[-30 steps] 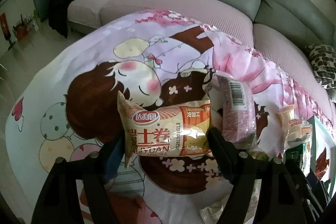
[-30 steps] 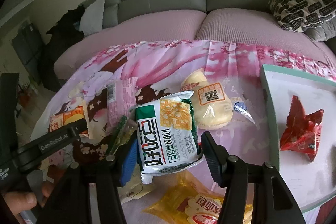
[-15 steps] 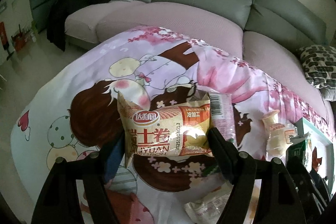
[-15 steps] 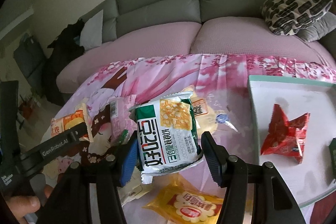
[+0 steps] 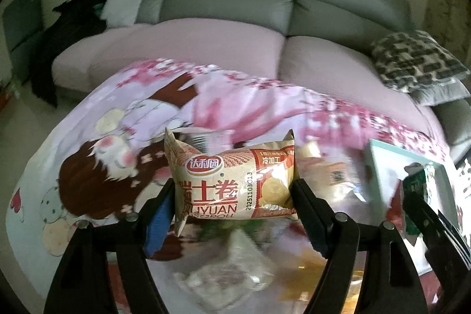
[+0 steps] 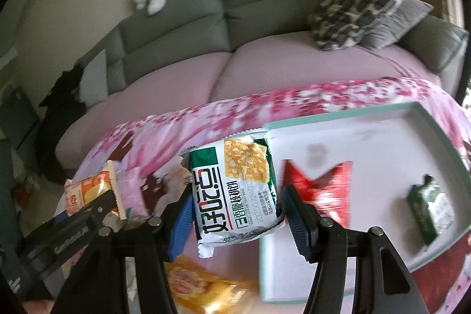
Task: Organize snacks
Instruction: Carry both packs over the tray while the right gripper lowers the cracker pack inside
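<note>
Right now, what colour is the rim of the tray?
Pale teal, or mint green, around a white inside: the tray shows best in the right wrist view.

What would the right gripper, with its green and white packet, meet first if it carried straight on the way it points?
Probably the near left corner of the teal-rimmed tray, ahead of the right gripper and green and white packet; depth is unclear.

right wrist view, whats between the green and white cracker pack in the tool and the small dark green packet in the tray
In the right wrist view, a red wrapper lies in the tray between the held cracker pack and the dark green packet.
</note>
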`<state>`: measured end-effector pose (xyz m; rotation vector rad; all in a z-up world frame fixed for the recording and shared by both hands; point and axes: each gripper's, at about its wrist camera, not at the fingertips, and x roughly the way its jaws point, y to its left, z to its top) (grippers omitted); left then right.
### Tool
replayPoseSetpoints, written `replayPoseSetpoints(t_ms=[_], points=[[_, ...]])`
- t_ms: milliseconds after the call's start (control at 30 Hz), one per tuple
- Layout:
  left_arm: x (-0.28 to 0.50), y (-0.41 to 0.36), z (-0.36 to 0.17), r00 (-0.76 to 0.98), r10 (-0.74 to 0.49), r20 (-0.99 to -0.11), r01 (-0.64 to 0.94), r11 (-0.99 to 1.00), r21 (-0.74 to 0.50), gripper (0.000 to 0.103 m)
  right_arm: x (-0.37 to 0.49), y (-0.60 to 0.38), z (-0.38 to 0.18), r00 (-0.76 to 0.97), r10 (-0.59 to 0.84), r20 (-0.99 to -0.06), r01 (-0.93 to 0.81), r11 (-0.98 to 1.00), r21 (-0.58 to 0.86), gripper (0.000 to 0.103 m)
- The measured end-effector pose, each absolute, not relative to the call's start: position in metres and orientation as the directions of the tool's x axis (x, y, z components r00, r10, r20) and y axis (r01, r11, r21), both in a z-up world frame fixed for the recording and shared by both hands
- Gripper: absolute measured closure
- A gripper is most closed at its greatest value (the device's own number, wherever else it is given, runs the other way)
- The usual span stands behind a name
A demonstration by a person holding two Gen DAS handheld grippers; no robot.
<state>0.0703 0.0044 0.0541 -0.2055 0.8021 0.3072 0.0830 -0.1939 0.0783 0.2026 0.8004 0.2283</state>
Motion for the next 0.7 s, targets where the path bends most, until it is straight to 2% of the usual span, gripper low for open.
replayPoseSetpoints(t_ms=[433, 700], points=[[0.079, -0.1, 0.061, 0.698, -0.001, -0.716, -0.062, 0.996, -0.061, 0.025, 0.078, -0.291, 0.08, 0.698, 0.08, -0.712, 0.141, 0.959, 0.247, 0.041], [0.081, -0.154, 0.053, 0.67, -0.092, -0.736, 0.07, 0.996, -0.061, 0.024, 0.069, -0.332, 0.075, 0.684, 0.018, -0.729, 0.239, 0.939, 0.248, 0.041]])
